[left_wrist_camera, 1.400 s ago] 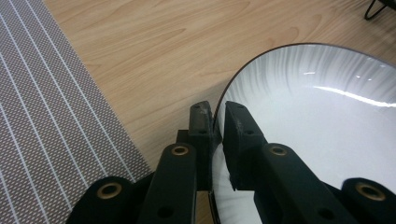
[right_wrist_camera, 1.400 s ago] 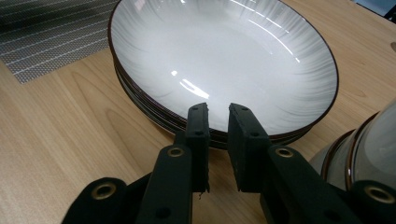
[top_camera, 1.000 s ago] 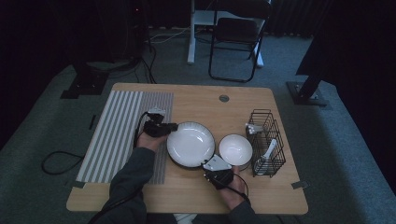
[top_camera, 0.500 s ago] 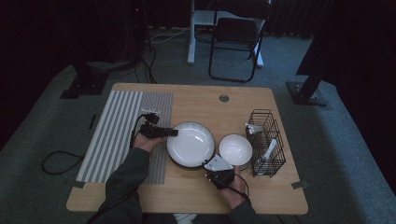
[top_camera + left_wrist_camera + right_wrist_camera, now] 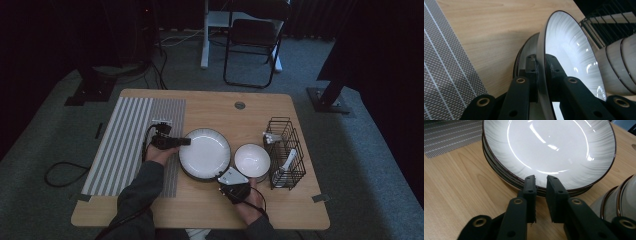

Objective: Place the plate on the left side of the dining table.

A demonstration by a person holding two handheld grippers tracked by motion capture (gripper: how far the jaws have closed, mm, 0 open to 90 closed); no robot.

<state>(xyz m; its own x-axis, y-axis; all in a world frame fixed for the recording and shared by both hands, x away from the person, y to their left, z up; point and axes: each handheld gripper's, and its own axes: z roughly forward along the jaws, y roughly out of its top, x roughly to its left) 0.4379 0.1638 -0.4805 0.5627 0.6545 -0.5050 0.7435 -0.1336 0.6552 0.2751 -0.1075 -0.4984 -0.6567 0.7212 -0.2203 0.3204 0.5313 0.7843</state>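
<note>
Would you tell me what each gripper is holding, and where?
The left gripper clamps the top plate by its rim; the right gripper holds nothing.

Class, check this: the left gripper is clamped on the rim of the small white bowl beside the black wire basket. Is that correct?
Not quite. In the left gripper view, the left gripper is clamped on the rim of the top white dark-rimmed plate, not the bowl beside the black wire basket.

gripper (image 5: pixel 541 68) clamping plate (image 5: pixel 571 55) rim, wooden table (image 5: pixel 491 27)

White plate (image 5: pixel 205 153) with dark rim; grey white-striped mat (image 5: pixel 131 142).
</note>
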